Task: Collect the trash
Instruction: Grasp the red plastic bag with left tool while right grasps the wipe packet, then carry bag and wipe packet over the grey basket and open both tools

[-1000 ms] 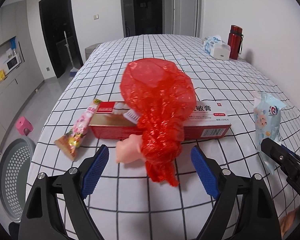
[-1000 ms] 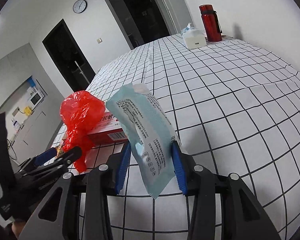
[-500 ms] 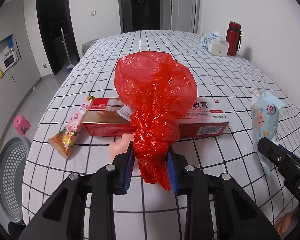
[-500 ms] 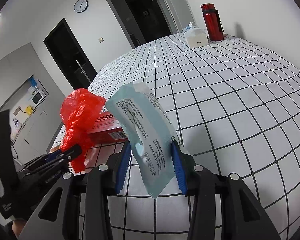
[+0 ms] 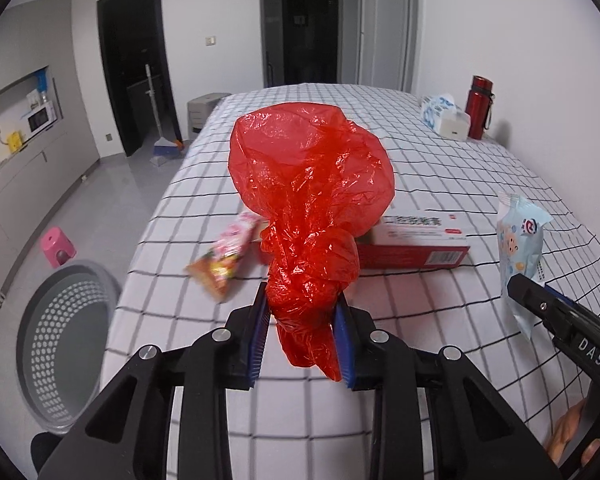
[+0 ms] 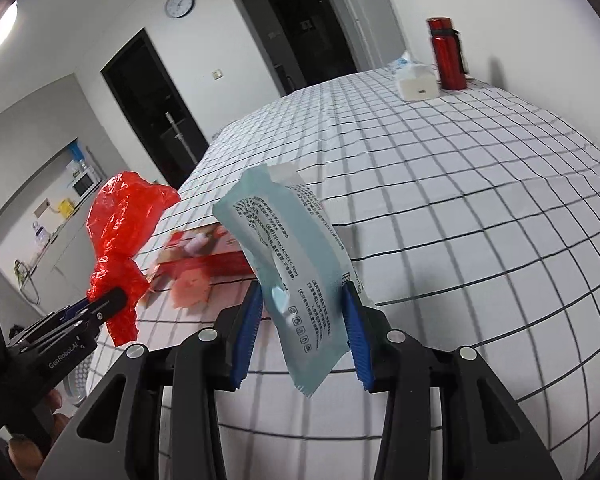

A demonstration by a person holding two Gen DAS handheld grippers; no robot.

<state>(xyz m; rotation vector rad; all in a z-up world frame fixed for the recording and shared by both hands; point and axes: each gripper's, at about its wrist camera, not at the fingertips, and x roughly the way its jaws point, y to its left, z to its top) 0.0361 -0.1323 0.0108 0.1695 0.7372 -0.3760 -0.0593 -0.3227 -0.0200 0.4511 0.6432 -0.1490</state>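
Note:
My left gripper (image 5: 302,340) is shut on the knotted neck of a red plastic bag (image 5: 312,188) and holds it above the checked table (image 5: 440,184); the bag also shows in the right wrist view (image 6: 120,220). My right gripper (image 6: 300,332) is shut on a pale blue wipes packet (image 6: 288,264), which also shows in the left wrist view (image 5: 518,248). A red toothpaste box (image 5: 416,246) and a pink snack wrapper (image 5: 226,258) lie on the table behind the bag. A small pink object (image 6: 190,286) lies blurred by the box.
A grey perforated bin (image 5: 62,340) stands on the floor left of the table. A red flask (image 5: 480,106) and a tissue pack (image 5: 446,118) stand at the far right. A pink stool (image 5: 56,246) is on the floor.
My left gripper closed on the red bag's neck and lifted it off the table, swinging left so the bin shows. My right gripper rose with the packet.

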